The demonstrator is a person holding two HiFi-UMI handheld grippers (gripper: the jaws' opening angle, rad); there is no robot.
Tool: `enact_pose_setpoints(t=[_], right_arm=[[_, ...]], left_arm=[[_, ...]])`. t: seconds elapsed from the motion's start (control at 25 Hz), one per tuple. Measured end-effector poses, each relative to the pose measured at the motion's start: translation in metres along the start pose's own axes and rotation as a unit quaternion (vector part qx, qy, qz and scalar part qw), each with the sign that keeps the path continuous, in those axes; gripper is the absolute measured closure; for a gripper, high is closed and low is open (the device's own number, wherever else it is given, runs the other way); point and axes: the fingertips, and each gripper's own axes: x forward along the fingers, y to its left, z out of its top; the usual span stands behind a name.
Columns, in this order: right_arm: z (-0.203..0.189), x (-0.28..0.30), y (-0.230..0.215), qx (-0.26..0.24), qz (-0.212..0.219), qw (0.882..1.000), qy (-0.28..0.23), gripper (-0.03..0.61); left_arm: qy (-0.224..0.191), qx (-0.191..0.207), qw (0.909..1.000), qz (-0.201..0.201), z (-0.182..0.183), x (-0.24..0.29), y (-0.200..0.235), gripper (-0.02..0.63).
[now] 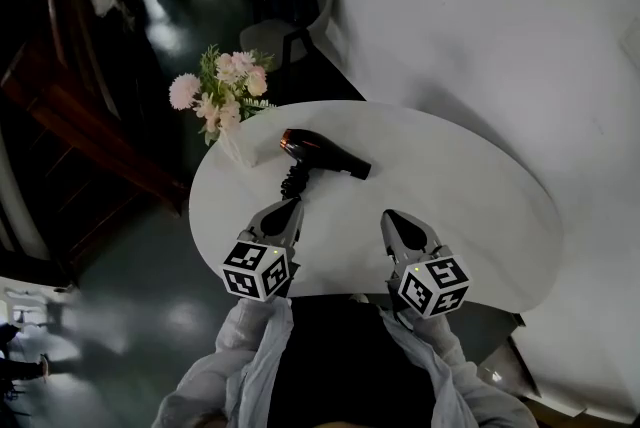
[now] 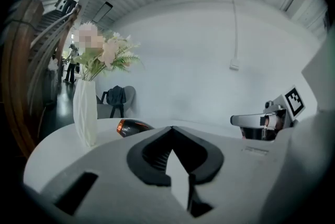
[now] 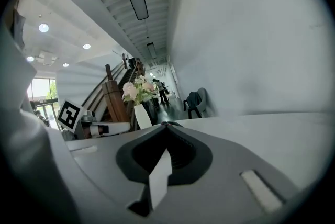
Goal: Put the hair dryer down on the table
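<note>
The black hair dryer [image 1: 320,153] lies on its side on the round white table [image 1: 480,206], its copper-ringed nozzle toward the vase and its coiled cord trailing toward me. In the left gripper view the hair dryer [image 2: 133,126] shows just past the jaw tips. My left gripper [image 1: 290,206] hovers just short of the cord, jaws shut with nothing between them. My right gripper [image 1: 392,216] hangs beside it over the table's near part, also shut and holding nothing. Neither gripper touches the dryer.
A white vase [image 1: 235,148] of pink flowers [image 1: 222,88] stands at the table's left edge, close to the dryer's nozzle. A chair [image 1: 300,6] with a dark bag sits beyond the table. A wooden staircase runs along the far left.
</note>
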Motion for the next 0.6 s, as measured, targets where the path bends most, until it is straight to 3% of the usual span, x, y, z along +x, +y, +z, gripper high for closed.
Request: enact_pose_setpoints(t=[0.6], right_arm=[[-0.015,-0.026,-0.013,-0.005,-0.009,1.0,0.006,0.569]], left_arm=[[0.018,-0.007,0.9998,-0.002,-0.025,-0.003,-0.031,0.614]])
